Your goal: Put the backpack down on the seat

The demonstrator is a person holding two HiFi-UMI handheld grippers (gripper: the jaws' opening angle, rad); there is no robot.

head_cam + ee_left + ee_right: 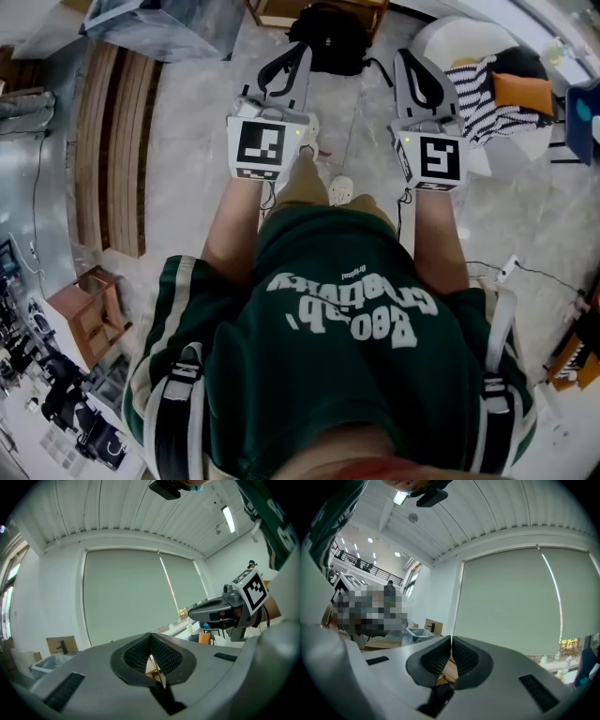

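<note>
The black backpack (330, 37) rests at the top centre of the head view, against a wooden frame (272, 13); whether it is on a seat or on the floor I cannot tell. My left gripper (304, 49) is held out just left of the pack, apart from it, jaws shut and empty. To the pack's right, my right gripper (404, 56) is likewise shut on nothing. Both gripper views look up at a ribbed ceiling and a grey window blind. There the left gripper (151, 638) and the right gripper (451, 642) show closed pads with nothing between them.
A white round chair (448, 37) with a striped cloth (487, 98) and an orange cushion (523, 92) stands at the right. Wooden planks (117, 150) lie at the left, a clear plastic bin (159, 23) at top left, a small wooden stool (89, 309) lower left.
</note>
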